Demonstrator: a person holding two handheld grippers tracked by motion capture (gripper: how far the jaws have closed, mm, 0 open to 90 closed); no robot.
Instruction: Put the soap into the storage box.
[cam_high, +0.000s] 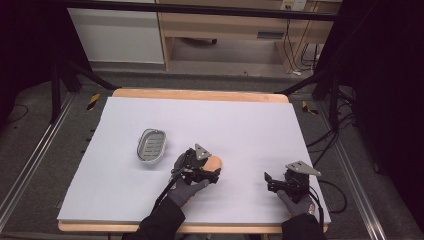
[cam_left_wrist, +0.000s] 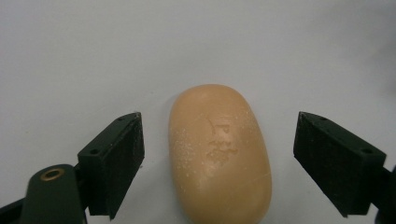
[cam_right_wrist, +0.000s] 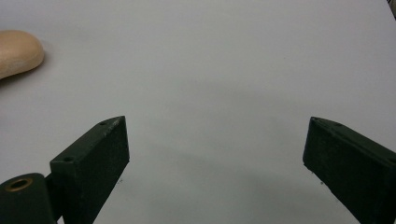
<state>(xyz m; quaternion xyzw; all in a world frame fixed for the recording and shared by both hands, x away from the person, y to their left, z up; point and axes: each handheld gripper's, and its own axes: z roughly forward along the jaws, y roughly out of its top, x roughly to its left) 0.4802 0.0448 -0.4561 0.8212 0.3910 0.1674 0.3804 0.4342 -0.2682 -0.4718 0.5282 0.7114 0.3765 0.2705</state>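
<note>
Two grippers wide open, empty | left gripper (cam_left_wrist: 218, 158) straddling soap (cam_left_wrist: 219, 154) on counter (cam_high: 250, 125), untouched | right gripper (cam_right_wrist: 217, 172) idle | advice: centre, close across short width, gentle squeeze | dish (cam_high: 151, 145) near.

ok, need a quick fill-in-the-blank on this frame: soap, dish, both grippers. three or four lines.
1. The soap bar lies between the fingers of the ____ gripper.
2. The soap dish holds ____.
3. Both grippers' fingers are ____; the right gripper has bare table between its fingers.

Missing words: left; nothing; open
</note>
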